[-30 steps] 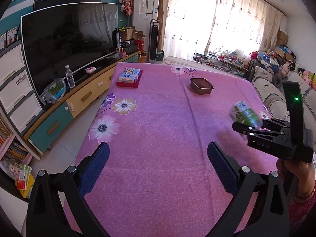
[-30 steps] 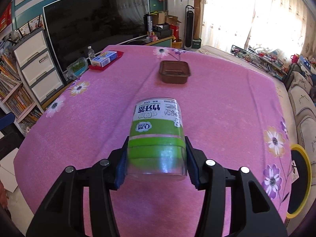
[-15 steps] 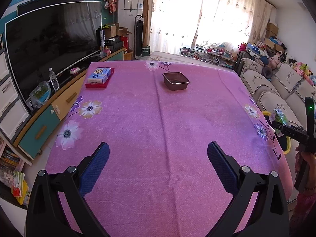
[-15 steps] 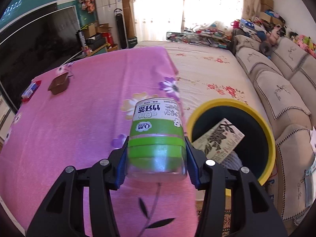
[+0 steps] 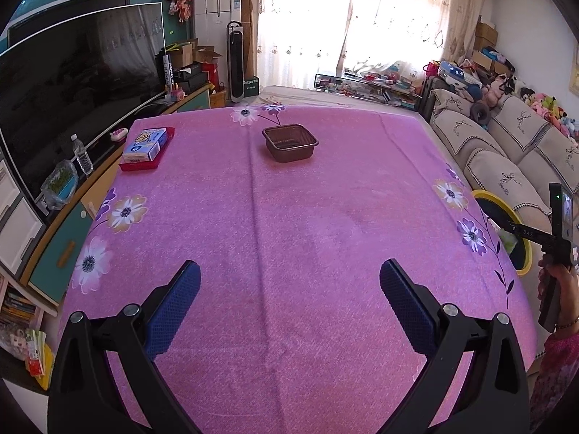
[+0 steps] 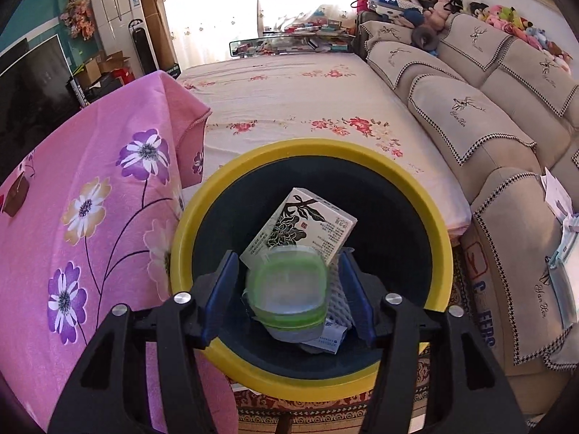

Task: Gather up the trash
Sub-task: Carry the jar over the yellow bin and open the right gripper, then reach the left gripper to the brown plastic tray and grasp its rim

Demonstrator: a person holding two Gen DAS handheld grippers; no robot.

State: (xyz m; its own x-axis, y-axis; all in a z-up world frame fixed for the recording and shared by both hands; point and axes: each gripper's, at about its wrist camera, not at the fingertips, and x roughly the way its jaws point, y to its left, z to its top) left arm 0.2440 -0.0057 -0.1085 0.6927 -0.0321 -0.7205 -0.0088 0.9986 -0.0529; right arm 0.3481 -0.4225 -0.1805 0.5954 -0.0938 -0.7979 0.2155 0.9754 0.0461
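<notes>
My right gripper (image 6: pixel 287 282) points down over the yellow-rimmed bin (image 6: pixel 439 224). Its jaws stand apart with gaps either side of the green-and-clear plastic container (image 6: pixel 287 289), which is blurred and below the pads, inside the bin mouth. A printed box (image 6: pixel 300 228) lies in the bin. My left gripper (image 5: pixel 289 278) is open and empty, above the pink flowered tablecloth (image 5: pixel 289 217). The right gripper (image 5: pixel 521 233) also shows at the table's right edge over the bin (image 5: pixel 524 267). A brown plastic tray (image 5: pixel 289 143) sits at the far middle of the table.
A red tray with a blue-white box (image 5: pixel 146 146) sits at the table's far left. A TV cabinet (image 5: pixel 61 238) runs along the left. A beige sofa (image 6: pixel 506 166) stands right of the bin, and a floral-sheeted bed (image 6: pixel 296 108) lies beyond it.
The right gripper swung from the table to over the bin, tilted down and opened; the green container has left the pads and drops into the bin. The left gripper's view shifted slightly.
</notes>
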